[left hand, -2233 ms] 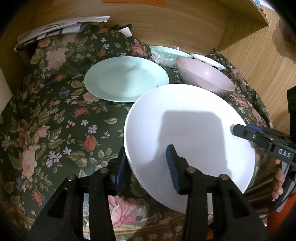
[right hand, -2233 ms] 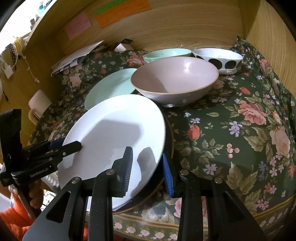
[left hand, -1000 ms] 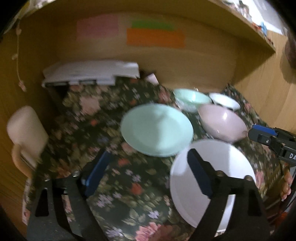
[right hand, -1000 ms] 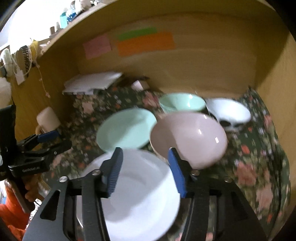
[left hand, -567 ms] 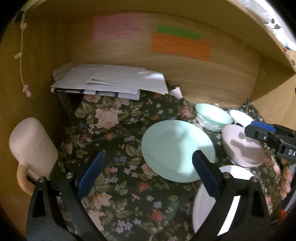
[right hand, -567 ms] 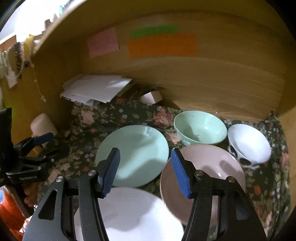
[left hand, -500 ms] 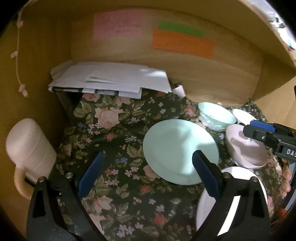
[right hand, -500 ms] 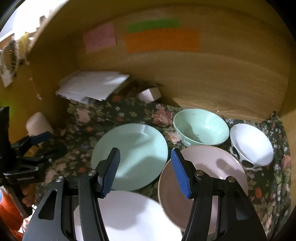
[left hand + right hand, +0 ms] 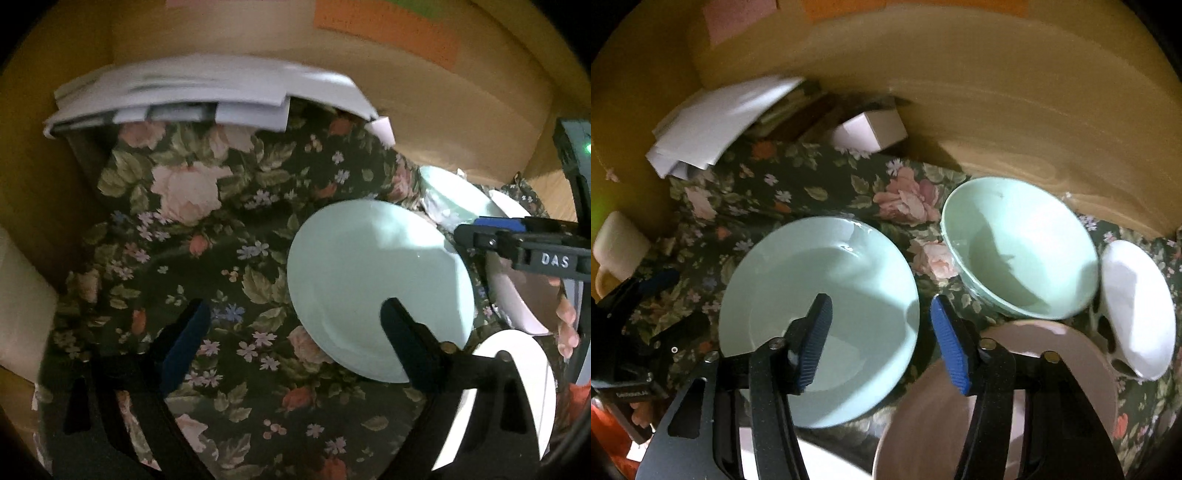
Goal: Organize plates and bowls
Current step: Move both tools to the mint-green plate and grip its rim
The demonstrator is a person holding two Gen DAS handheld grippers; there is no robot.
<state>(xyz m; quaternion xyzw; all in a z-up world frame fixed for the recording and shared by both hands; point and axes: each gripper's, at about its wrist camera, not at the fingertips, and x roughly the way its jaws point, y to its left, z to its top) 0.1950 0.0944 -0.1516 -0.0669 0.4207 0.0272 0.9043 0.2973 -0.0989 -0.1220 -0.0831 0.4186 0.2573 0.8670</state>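
both grippers empty over the floral cloth (image 9: 221, 236). left gripper (image 9: 291, 317) spread wide, just narrowing; right gripper (image 9: 881, 325) half-spread, just closing, straddling the near rim of the mint plate (image 9: 820, 314). judgement: pinch that rim squarely, then lift level, clear of the pink bowl (image 9: 1015, 387).

both wrist views tilt steeply down, close over the floral cloth (image 9: 221, 258). shared: mint plate (image 9: 373, 280) (image 9: 820, 306), at 3 o'clock left view, centre right view.
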